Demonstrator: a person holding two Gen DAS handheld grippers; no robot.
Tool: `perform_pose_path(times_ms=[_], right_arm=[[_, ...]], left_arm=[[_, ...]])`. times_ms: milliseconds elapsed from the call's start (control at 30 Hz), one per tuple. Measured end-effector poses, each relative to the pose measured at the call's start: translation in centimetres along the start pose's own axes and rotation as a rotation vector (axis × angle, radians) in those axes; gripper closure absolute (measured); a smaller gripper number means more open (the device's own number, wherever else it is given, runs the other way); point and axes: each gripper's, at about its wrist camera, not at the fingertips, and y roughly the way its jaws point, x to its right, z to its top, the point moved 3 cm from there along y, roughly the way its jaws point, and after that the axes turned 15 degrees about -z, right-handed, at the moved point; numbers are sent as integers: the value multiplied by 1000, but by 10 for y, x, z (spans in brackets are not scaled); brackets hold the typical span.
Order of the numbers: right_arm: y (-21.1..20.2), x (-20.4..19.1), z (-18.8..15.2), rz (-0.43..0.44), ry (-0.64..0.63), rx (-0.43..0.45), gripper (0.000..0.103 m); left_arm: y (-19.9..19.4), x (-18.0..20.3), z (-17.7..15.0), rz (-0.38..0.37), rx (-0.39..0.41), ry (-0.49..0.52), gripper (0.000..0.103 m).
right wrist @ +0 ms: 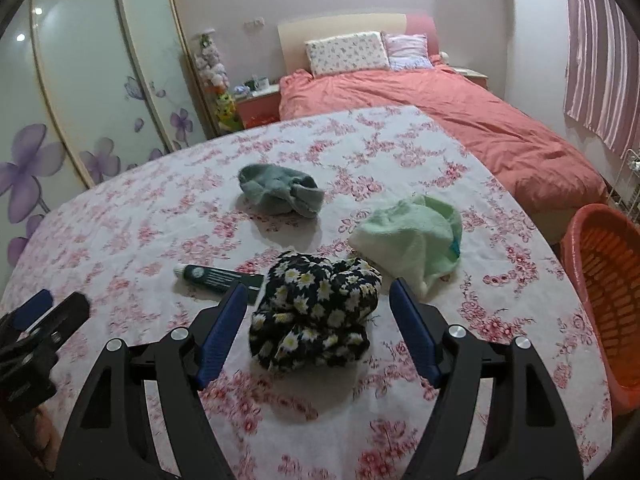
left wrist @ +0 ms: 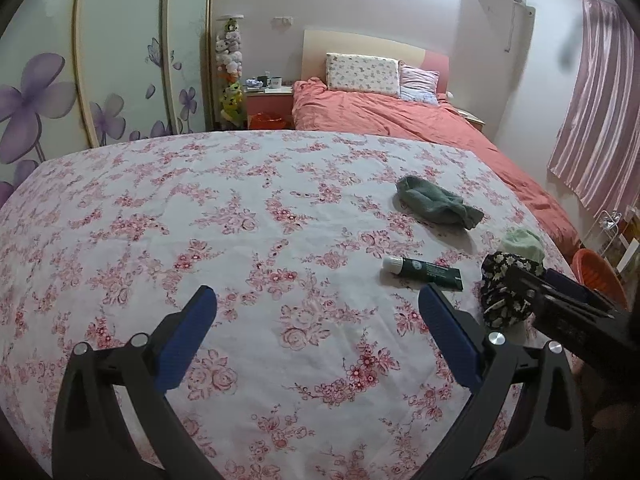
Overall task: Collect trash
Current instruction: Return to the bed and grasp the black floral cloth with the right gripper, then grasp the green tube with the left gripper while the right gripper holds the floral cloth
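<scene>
Dark green tube (right wrist: 218,276) with white cap, lying flat on the table (right wrist: 120,240) with the pink floral cloth, cap end pointing away from the daisy-print bundle (right wrist: 316,312); tube's far end just beside or tucked behind that bundle, can't tell which. Pale print on the tube body, too small to read in either view.

Black daisy-print bundle crumpled, sitting between the spread jaws of the right gripper (right wrist: 318,300); blue pads clear of the cloth on both sides, nothing gripped. Left gripper (left wrist: 318,300) jaws wide apart, over bare cloth, well to the cap side of the tube.

Beyond the bundle: pale green fluffy cloth (right wrist: 412,236) near it, grey-green cloth (right wrist: 280,192) farther off.

Right wrist view only: orange slatted basket (right wrist: 608,280) mostly in frame, off the table edge past the pale green cloth. Left wrist view: just a sliver of the basket, the bundle half hidden behind the right gripper, tube seen whole.
</scene>
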Motion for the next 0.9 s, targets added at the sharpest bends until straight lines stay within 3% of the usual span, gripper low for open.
perform_pose_path(times_ms=[67,167,267,533,633,900], right_arm=[[5,-1,-1,-1,-5,-26,33],[12,-2,-7,10,-31,-69,66],[7,2,-10,27,-32,-60,82],[-16,34,-12,49,18,-5,84],[-20,49,-12,52,41,-1,84],[-19,74,-13,59,78,-7,84]], left_arm=[[3,-1,-1,-19,-12,-13,4],[8,1,-2,-47,-24,-33,4],[14,8,-2,-73,-35,-38,5],[46,52,3,-109,-69,-24,6],[66,68,6,-78,-90,-18,6],[113,74,9,98,-157,-31,6]])
